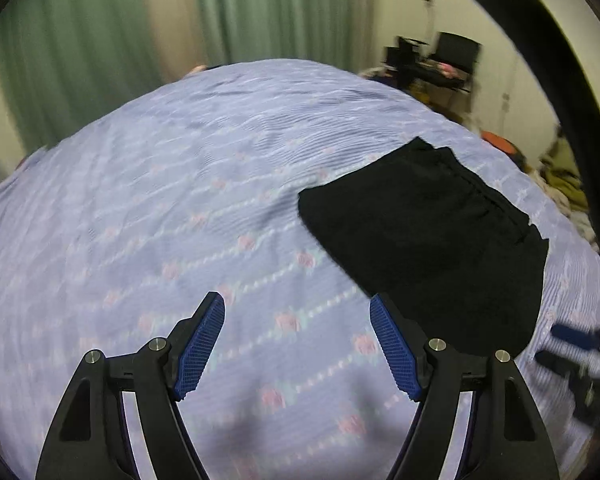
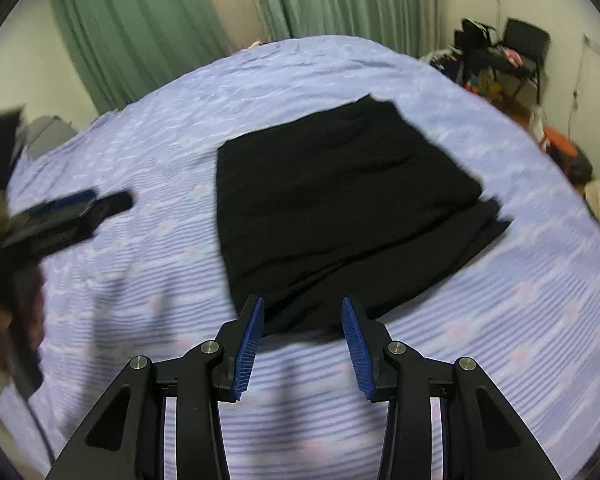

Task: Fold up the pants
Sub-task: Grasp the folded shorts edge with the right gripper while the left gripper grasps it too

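The black pants [image 2: 332,200] lie folded into a compact, roughly square stack on the lavender bedspread [image 2: 140,280]. They also show at the right of the left wrist view [image 1: 432,240]. My left gripper [image 1: 298,304] is open and empty, above bare bedspread [image 1: 160,200] just left of the pants' near corner. My right gripper [image 2: 303,308] is open and empty, its fingertips at the pants' near edge. The left gripper also shows blurred at the left of the right wrist view [image 2: 80,208], and the right gripper shows at the lower right of the left wrist view [image 1: 568,344].
Green curtains [image 2: 140,32] hang behind the bed. A cluttered desk with a black chair [image 2: 520,52] stands at the far right, with clothes and an orange item [image 2: 564,148] on the floor by the bed's right edge.
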